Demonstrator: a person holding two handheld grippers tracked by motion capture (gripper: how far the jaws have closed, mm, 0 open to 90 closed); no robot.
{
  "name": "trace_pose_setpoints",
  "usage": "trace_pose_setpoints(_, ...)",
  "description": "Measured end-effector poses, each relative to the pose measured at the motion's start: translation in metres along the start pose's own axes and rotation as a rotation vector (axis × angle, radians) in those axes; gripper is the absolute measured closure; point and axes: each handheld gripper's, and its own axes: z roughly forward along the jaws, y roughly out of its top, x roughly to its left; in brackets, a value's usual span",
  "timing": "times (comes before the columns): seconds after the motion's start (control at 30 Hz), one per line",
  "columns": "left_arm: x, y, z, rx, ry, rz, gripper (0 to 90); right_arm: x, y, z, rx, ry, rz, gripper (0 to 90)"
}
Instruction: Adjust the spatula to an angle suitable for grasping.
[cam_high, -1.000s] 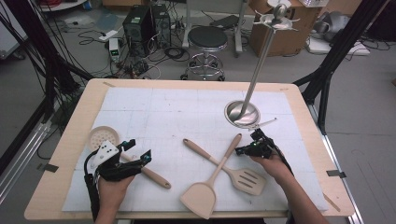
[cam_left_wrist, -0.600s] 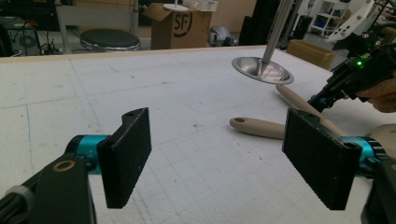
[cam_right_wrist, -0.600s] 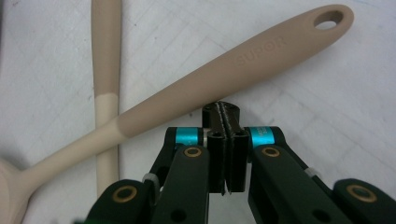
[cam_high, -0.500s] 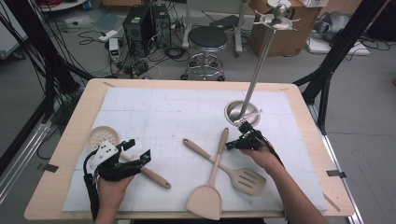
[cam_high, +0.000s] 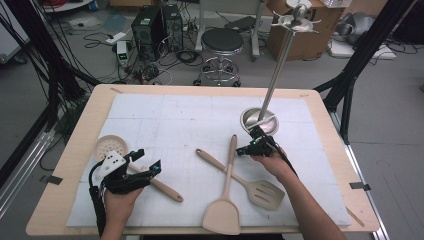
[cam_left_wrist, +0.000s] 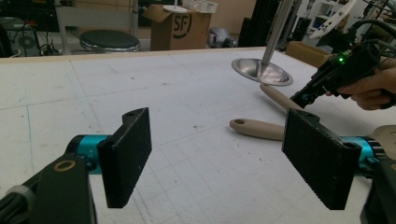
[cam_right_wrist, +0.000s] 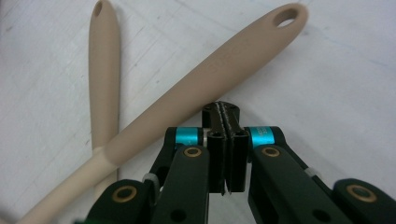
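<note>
The solid turner (cam_high: 226, 192) lies across the slotted spatula (cam_high: 247, 180) mid-table, its handle end pointing at the rack's base. My right gripper (cam_high: 248, 148) sits just beside that handle, jaws pressed together on nothing. I judge I must open them and straddle the handle squarely before closing. My left gripper (cam_high: 147, 161) waits wide open near the strainer (cam_high: 106, 146). The steel rack base (cam_high: 260, 120) stands close behind, crowding my approach.

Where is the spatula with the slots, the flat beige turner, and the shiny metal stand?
slotted spatula (cam_high: 263, 192), high view, on its slotted blade.
solid turner (cam_high: 221, 216), high view, on its wide flat blade.
metal stand (cam_high: 276, 65), high view, on its upright pole.
</note>
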Motion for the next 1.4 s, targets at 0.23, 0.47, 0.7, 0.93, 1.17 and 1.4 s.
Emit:
trace_pose_setpoints(0.23,-0.001,0.000,0.001,0.006,-0.003,0.002,24.7,0.002,0.003,0.004,0.008,0.000,-0.004,89.8)
trace_pose_setpoints(0.47,0.000,0.000,0.001,0.007,-0.001,0.001,24.7,0.012,0.015,0.011,0.021,0.001,-0.027,89.7)
trace_pose_setpoints(0.7,0.000,0.000,0.000,0.006,0.000,0.000,24.7,0.014,0.021,0.017,0.019,0.007,-0.025,89.7)
trace_pose_setpoints(0.93,0.001,0.000,0.001,0.007,-0.001,-0.004,24.8,0.020,0.019,-0.002,-0.011,-0.005,0.000,89.8)
trace_pose_setpoints(1.17,-0.002,0.000,0.001,0.005,-0.008,-0.001,24.8,0.082,-0.001,-0.013,0.017,0.092,-0.132,89.8)
trace_pose_setpoints(1.4,-0.001,-0.001,0.001,0.004,-0.005,-0.006,25.0,0.123,-0.025,0.011,0.133,0.162,-0.111,89.7)
